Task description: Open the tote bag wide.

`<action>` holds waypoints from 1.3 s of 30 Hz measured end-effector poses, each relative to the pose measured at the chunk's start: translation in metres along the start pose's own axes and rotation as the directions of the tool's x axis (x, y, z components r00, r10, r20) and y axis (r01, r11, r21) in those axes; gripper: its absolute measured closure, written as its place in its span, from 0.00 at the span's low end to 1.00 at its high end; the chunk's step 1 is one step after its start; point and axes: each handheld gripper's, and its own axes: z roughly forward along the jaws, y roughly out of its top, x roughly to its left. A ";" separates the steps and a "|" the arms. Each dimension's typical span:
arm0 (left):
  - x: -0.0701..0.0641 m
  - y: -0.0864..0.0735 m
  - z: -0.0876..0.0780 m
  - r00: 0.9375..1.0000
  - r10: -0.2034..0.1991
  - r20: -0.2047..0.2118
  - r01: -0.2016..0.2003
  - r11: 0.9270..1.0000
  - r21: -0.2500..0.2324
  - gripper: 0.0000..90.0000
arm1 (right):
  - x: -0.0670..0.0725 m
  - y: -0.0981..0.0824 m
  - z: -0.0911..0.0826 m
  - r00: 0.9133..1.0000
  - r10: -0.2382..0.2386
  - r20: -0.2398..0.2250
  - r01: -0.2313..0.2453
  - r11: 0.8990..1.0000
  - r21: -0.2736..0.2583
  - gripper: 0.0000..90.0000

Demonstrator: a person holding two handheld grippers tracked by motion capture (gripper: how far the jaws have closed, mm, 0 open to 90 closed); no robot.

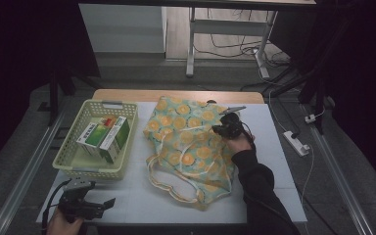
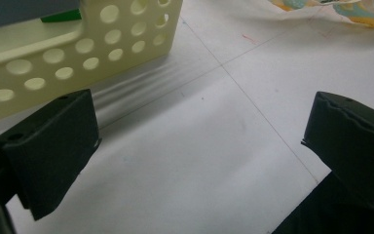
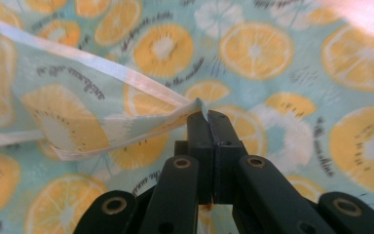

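A cloth bag [image 1: 191, 142] printed with orange slices lies spread on the white table [image 1: 274, 147], its pale handles trailing toward the front. My right gripper [image 1: 223, 128] is over the bag's right part. In the right gripper view its jaws [image 3: 208, 119] are pressed together on a fold of the bag's white-trimmed edge [image 3: 92, 63], and the bag [image 3: 272, 63] spreads behind. My left gripper [image 1: 108, 203] rests near the front left corner of the table, held in a hand. Its jaws [image 2: 199, 141] stand wide apart over bare table.
A pale yellow perforated basket [image 1: 73, 147] sits at the left and holds green and white boxes [image 1: 105, 137]. Its wall [image 2: 78, 48] is close ahead of the left gripper. A power strip [image 1: 296, 143] and cables lie on the floor to the right.
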 end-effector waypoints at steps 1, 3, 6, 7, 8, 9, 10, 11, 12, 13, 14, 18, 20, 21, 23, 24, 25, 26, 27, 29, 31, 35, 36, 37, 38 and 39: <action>0.000 0.000 0.000 1.000 0.000 -0.001 0.000 1.000 0.000 0.00 | 0.001 -0.001 0.003 1.000 -0.001 -0.003 0.001 1.000 0.011 0.99; 0.000 0.000 0.000 1.000 0.001 -0.001 -0.001 1.000 0.000 0.00 | 0.001 -0.004 0.007 1.000 -0.001 -0.007 0.001 1.000 0.030 0.97; 0.000 0.000 0.000 1.000 0.002 0.000 -0.002 1.000 0.000 0.00 | 0.002 -0.008 0.013 1.000 -0.007 -0.006 0.008 0.998 0.058 0.90; 0.000 0.000 0.000 1.000 0.002 0.000 -0.002 1.000 -0.001 0.00 | 0.003 -0.009 0.013 1.000 -0.004 -0.008 0.005 0.998 0.061 0.88; 0.000 0.000 0.000 1.000 0.002 0.001 -0.002 1.000 0.000 0.00 | 0.003 -0.009 0.013 1.000 -0.001 -0.014 0.001 0.998 0.058 0.84; 0.000 0.000 0.000 1.000 0.002 0.001 -0.002 1.000 0.000 0.00 | 0.003 -0.008 0.011 1.000 0.009 -0.023 -0.008 0.999 0.054 0.81; 0.000 0.000 0.000 1.000 0.001 0.002 -0.001 1.000 0.001 0.00 | 0.004 -0.007 0.010 0.999 0.012 -0.031 -0.010 0.999 0.045 0.77; 0.000 0.000 0.000 1.000 0.001 0.002 -0.001 1.000 0.001 0.00 | 0.004 -0.006 0.007 0.999 0.015 -0.037 -0.014 0.999 0.036 0.74; 0.000 0.000 0.000 1.000 0.002 0.000 -0.002 1.000 0.000 0.00 | 0.005 -0.005 0.005 0.999 0.011 -0.044 -0.010 1.000 0.030 0.70; 0.000 0.000 0.000 1.000 0.002 0.000 -0.002 1.000 0.000 0.00 | 0.006 -0.004 0.002 0.999 0.005 -0.049 -0.004 1.000 0.024 0.67; -0.001 0.000 0.000 1.000 0.002 0.000 -0.002 1.000 0.000 0.00 | 0.006 -0.004 0.002 0.999 0.005 -0.049 -0.004 1.000 0.024 0.67; -0.001 0.000 0.000 1.000 0.003 -0.002 -0.003 1.000 0.001 0.00 | 0.014 -0.002 -0.011 0.998 0.007 -0.066 -0.008 1.000 -0.013 0.52; -0.001 0.000 0.000 1.000 0.004 -0.002 -0.004 1.000 0.003 0.00 | 0.018 0.000 -0.016 0.997 0.002 -0.083 -0.004 1.000 -0.026 0.46; -0.001 0.000 0.000 1.000 0.004 -0.002 -0.004 1.000 0.004 0.00 | 0.020 0.000 -0.018 0.996 0.002 -0.088 -0.005 0.999 -0.033 0.44; -0.001 0.000 0.000 1.000 0.003 -0.003 -0.003 1.000 0.001 0.00 | 0.022 0.001 -0.021 0.996 0.000 -0.092 -0.004 0.999 -0.041 0.42; -0.001 0.000 0.000 1.000 0.002 -0.002 -0.002 1.000 0.001 0.00 | 0.025 0.001 -0.023 0.995 -0.004 -0.098 -0.001 0.999 -0.048 0.39; -0.001 0.000 0.000 1.000 0.002 -0.003 -0.002 1.000 0.002 0.00 | 0.029 0.001 -0.028 0.994 -0.009 -0.108 0.003 0.998 -0.055 0.35; -0.001 0.000 0.000 1.000 0.002 -0.003 -0.002 1.000 0.002 0.00 | 0.031 0.001 -0.030 0.994 -0.012 -0.111 0.005 0.998 -0.060 0.32; -0.001 0.000 0.000 1.000 0.002 -0.003 -0.002 1.000 0.002 0.00 | 0.033 0.001 -0.033 0.994 -0.011 -0.113 0.004 0.998 -0.064 0.30; -0.001 0.000 0.000 1.000 0.003 -0.003 -0.003 1.000 0.003 0.00 | 0.037 0.000 -0.036 0.993 -0.010 -0.118 0.002 0.998 -0.067 0.26; -0.001 0.000 0.000 1.000 0.003 -0.004 -0.003 1.000 0.003 0.00 | 0.041 -0.001 -0.039 0.992 -0.012 -0.123 0.003 0.997 -0.075 0.18; -0.001 0.000 0.000 1.000 0.002 -0.004 -0.002 1.000 0.002 0.00 | 0.050 -0.002 -0.046 0.992 -0.026 -0.126 0.016 0.997 -0.080 0.08; -0.001 0.000 0.000 1.000 0.002 -0.003 -0.002 1.000 0.002 0.00 | 0.053 -0.002 -0.047 0.991 -0.029 -0.132 0.018 0.997 -0.079 0.06; -0.001 0.000 0.000 1.000 0.001 -0.003 -0.001 1.000 0.001 0.00 | 0.056 -0.003 -0.049 0.990 -0.036 -0.137 0.025 0.997 -0.079 0.05; -0.001 0.000 0.000 1.000 0.000 -0.001 0.000 1.000 0.000 0.00 | 0.059 -0.004 -0.050 0.988 -0.046 -0.144 0.036 0.997 -0.075 0.05; 0.000 0.000 0.000 1.000 -0.002 -0.001 0.002 1.000 0.000 0.00 | 0.059 -0.004 -0.050 0.988 -0.046 -0.144 0.036 0.997 -0.075 0.05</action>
